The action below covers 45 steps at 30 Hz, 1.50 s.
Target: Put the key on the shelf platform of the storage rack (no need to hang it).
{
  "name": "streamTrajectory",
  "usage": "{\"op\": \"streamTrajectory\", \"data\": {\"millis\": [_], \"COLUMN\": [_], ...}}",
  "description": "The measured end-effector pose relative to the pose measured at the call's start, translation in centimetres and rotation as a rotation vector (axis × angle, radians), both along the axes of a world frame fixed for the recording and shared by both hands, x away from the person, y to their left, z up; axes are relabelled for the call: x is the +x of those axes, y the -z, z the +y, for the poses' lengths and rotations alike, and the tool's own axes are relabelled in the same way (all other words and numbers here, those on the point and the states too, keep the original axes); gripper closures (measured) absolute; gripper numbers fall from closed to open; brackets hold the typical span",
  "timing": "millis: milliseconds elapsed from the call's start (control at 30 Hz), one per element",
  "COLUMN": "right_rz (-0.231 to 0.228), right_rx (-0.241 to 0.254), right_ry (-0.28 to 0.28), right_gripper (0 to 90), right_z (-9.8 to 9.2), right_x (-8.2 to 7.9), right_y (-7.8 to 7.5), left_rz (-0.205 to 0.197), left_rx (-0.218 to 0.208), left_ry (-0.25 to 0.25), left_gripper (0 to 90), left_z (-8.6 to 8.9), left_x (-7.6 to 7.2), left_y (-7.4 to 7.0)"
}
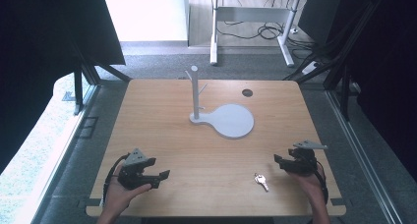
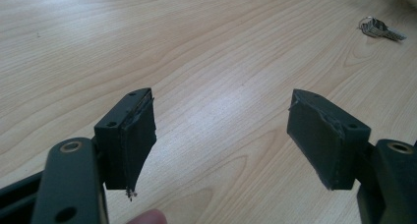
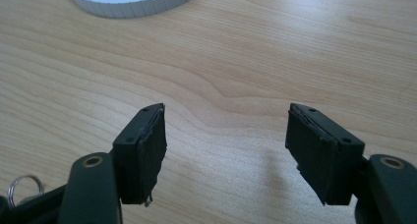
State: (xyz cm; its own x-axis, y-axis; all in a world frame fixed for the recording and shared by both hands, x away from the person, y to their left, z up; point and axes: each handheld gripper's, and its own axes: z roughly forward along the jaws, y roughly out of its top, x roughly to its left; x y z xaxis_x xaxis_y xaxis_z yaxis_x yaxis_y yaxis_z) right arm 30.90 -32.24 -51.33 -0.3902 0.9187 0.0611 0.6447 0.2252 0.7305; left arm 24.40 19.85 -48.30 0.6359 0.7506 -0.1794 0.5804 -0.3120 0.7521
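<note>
At eight o'clock on the table: left gripper, jaws spread wide and empty, cradled low in an upturned hand, aimed toward three o'clock; at centre, toward twelve: white peg stand on its round base (nothing hung on it); at five o'clock: keys, flat on the wood; easily skidded away if nipped at a shallow angle; at four o'clock: right gripper, likewise released, pointing toward nine, just beside the keys.
</note>
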Motion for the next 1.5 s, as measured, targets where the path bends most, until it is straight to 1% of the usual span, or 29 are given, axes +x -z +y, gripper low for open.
{"op": "streamTrajectory", "data": {"millis": [67, 200, 300, 367, 433, 567, 633, 667, 700, 767, 800, 900, 1033, 1067, 1133, 1200, 1267, 1333, 1467, 1500], "right_rz": [-0.006, -0.009, -0.003, 0.005, 0.011, 0.01, 0.001, 0.001, -0.015, -0.019, -0.03, -0.033, -0.024, -0.016, -0.009, 0.002, 0.013, 0.024, 0.047, 0.059], "right_rx": [-0.007, -0.001, 0.017, 0.018, 0.02, 0.03, 0.01, 0.01, -0.015, -0.016, -0.02, -0.027, -0.024, -0.026, -0.037, -0.048, -0.059, -0.056, -0.049, -0.045], "right_ry": [-0.004, -0.003, 0.008, 0.018, 0.022, 0.022, 0.013, 0.013, 0.003, 0.0, -0.011, -0.017, -0.045, -0.053, -0.065, -0.06, -0.067, -0.082, -0.105, -0.111], "right_gripper": [33.5, 34.3, 35.2, 35.6, 36.3, 38.8, 39.4, 39.4, 39.8, 39.8, 40.3, 41.8, 43.9, 44.2, 45.4, 47.0, 47.9, 48.1, 49.1, 49.1], "right_z": [0.1, 0.1, 0.1, 0.1, 0.1, 0.1, 0.1, 0.1, 0.3, 0.4, 0.5, 0.6, 0.7, 0.7, 0.8, 0.9, 1.0, 1.1, 1.1, 1.1], "right_x": [-0.1, -0.2, -0.2, -0.2, -0.2, -0.3, -0.4, -0.4, -0.6, -0.7, -0.8, -0.9, -0.9, -0.9, -0.8, -0.7, -0.7, -0.9, -1.2, -1.3], "right_y": [-0.1, -0.3, -0.4, -0.4, -0.4, -0.6, -0.8, -0.8, -1.2, -1.4, -1.8, -2.3, -3.0, -3.2, -3.6, -4.2, -4.7, -5.2, -6.0, -6.2], "left_rz": [0.001, 0.003, 0.008, 0.016, 0.018, 0.022, 0.021, 0.021, 0.018, 0.018, 0.017, 0.018, 0.021, 0.021, 0.024, 0.023, 0.019, 0.014, 0.012, 0.013], "left_rx": [0.002, 0.01, 0.011, 0.022, 0.023, 0.025, 0.026, 0.026, 0.024, 0.023, 0.02, 0.022, 0.024, 0.024, 0.023, 0.024, 0.019, 0.014, 0.017, 0.017], "left_ry": [-0.001, -0.003, -0.001, 0.008, 0.014, 0.018, 0.017, 0.017, 0.016, 0.014, 0.005, 0.002, -0.001, 0.0, 0.0, 0.0, 0.002, 0.0, 0.004, 0.005], "left_gripper": [26.7, 26.7, 26.7, 26.6, 26.6, 26.6, 26.6, 26.6, 26.6, 26.6, 26.6, 26.6, 26.6, 26.6, 26.6, 26.6, 26.6, 26.7, 26.7, 26.7], "left_z": [0.0, 0.0, 0.0, -0.2, -0.4, -0.7, -0.7, -0.7, -0.6, -0.5, -0.4, -0.3, -0.3, -0.3, -0.3, -0.3, -0.3, -0.2, -0.4, -0.4], "left_x": [0.0, 0.0, 0.0, 0.0, 0.0, 0.0, 0.0, 0.0, 0.0, 0.0, 0.0, 0.1, 0.2, 0.2, 0.2, 0.1, 0.0, -0.1, -0.1, -0.1], "left_y": [0.0, 0.0, 0.1, 0.2, 0.3, 0.4, 0.4, 0.4, 0.4, 0.4, 0.3, 0.3, 0.3, 0.3, 0.4, 0.4, 0.2, 0.1, 0.0, 0.0]}}
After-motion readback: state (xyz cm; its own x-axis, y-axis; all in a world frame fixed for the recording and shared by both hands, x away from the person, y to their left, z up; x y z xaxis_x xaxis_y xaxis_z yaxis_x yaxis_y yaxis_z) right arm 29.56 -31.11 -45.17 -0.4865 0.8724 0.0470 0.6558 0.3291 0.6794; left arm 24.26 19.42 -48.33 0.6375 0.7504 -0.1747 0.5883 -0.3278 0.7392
